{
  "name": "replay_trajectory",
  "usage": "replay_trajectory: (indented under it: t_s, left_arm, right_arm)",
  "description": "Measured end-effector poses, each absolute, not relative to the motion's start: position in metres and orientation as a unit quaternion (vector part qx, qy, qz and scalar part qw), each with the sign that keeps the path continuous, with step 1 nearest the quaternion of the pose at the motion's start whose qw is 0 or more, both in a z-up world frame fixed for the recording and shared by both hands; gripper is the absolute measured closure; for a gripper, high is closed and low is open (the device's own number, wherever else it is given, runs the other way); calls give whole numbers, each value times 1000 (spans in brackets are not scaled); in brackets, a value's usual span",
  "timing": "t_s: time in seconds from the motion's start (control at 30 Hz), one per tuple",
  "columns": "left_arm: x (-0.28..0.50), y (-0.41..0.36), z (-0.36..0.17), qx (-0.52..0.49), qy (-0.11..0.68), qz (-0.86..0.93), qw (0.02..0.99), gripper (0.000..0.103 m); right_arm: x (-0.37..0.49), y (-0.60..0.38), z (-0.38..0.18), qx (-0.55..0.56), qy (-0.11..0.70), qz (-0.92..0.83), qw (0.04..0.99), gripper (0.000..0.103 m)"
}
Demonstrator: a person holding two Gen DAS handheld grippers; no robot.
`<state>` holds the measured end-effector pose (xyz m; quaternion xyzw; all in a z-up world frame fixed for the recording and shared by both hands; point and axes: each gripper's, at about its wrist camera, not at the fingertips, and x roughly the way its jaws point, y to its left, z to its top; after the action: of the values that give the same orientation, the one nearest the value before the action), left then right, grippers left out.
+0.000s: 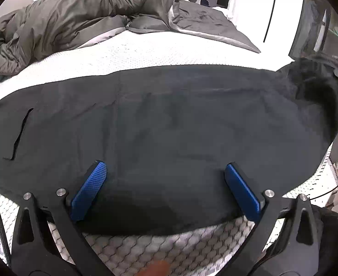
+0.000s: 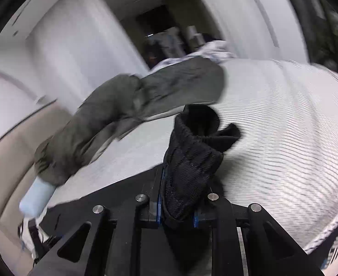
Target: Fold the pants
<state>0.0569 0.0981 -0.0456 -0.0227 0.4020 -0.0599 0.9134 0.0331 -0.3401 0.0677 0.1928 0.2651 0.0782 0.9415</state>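
Black pants [image 1: 169, 124] lie spread flat across the white mattress [image 1: 145, 53], with a slit pocket at the left. My left gripper [image 1: 165, 172] hovers open over their near edge, blue pads [image 1: 89, 189] wide apart with only flat cloth beneath them. At the far right of the left wrist view the pants' end [image 1: 313, 85] is lifted off the bed in a blur. In the right wrist view my right gripper [image 2: 178, 204] is shut on a bunched black fold of the pants [image 2: 192, 161], which stands up between the fingers.
A rumpled grey-green duvet [image 1: 76, 16] lies along the far side of the bed, also seen as the duvet [image 2: 127, 112] in the right wrist view. A mirrored wardrobe [image 1: 318, 23] stands at the right. The mattress edge [image 1: 134, 248] is right below my left gripper.
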Motion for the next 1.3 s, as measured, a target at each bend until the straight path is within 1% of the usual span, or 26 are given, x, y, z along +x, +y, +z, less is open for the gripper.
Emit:
replay_trajectory:
  t_s: [0.17, 0.33, 0.4, 0.43, 0.47, 0.53, 0.6, 0.63, 0.67, 0.7, 0.8, 0.9, 0.93, 0.97, 1.0, 1.13, 1.2, 1.3]
  left_arm:
    - [41, 142, -34, -83, 396, -54, 913, 0]
    - [29, 195, -21, -119, 386, -14, 915, 0]
    - [25, 215, -20, -136, 382, 11, 914, 1]
    - [23, 224, -21, -150, 383, 10, 911, 1]
    - [22, 230, -22, -158, 385, 14, 909, 1]
    - [18, 239, -20, -153, 388, 34, 908, 1]
    - [16, 240, -18, -147, 386, 29, 910, 1]
    - [16, 239, -17, -150, 384, 23, 911, 1]
    - [17, 235, -14, -154, 383, 11, 911, 1]
    - [21, 229, -11, -158, 380, -7, 911, 1]
    - [34, 196, -5, -155, 376, -62, 912, 1]
    - [55, 163, -15, -131, 398, -80, 904, 2]
    - [59, 158, -20, -123, 412, -76, 900, 3]
    - [61, 154, -26, -114, 425, -75, 895, 9]
    - [59, 154, -31, -107, 430, -72, 894, 13]
    - [39, 159, -37, -72, 428, -59, 899, 13]
    - [35, 156, -36, -62, 427, -57, 900, 13]
    - [40, 152, -19, -56, 413, -63, 907, 13]
  right_arm:
    - [55, -229, 93, 131, 275, 163, 939, 85]
    - [69, -93, 106, 74, 277, 304, 908, 85]
    - [76, -31, 87, 26, 320, 359, 876, 83]
    - [79, -11, 75, 3, 343, 370, 863, 78]
    - [81, 15, 52, -36, 381, 379, 842, 76]
    - [77, 31, 16, -64, 436, 385, 811, 75]
    - [72, 24, 2, -48, 450, 402, 796, 66]
    - [67, 11, 2, -36, 440, 401, 802, 54]
    - [63, -5, 3, -26, 432, 385, 815, 46]
    - [59, -21, 5, -15, 426, 372, 825, 44]
    - [49, -82, 14, 23, 398, 308, 864, 44]
    - [37, -126, 14, 34, 386, 217, 896, 39]
    - [38, -138, 12, 38, 389, 194, 900, 38]
    - [35, -149, 4, 41, 399, 181, 898, 38]
    - [33, -154, -1, 40, 407, 175, 896, 38]
    - [16, -180, -35, 37, 437, 155, 885, 37]
    - [9, -196, -39, 64, 430, 166, 885, 36]
    - [6, -199, -36, 100, 416, 181, 886, 35]
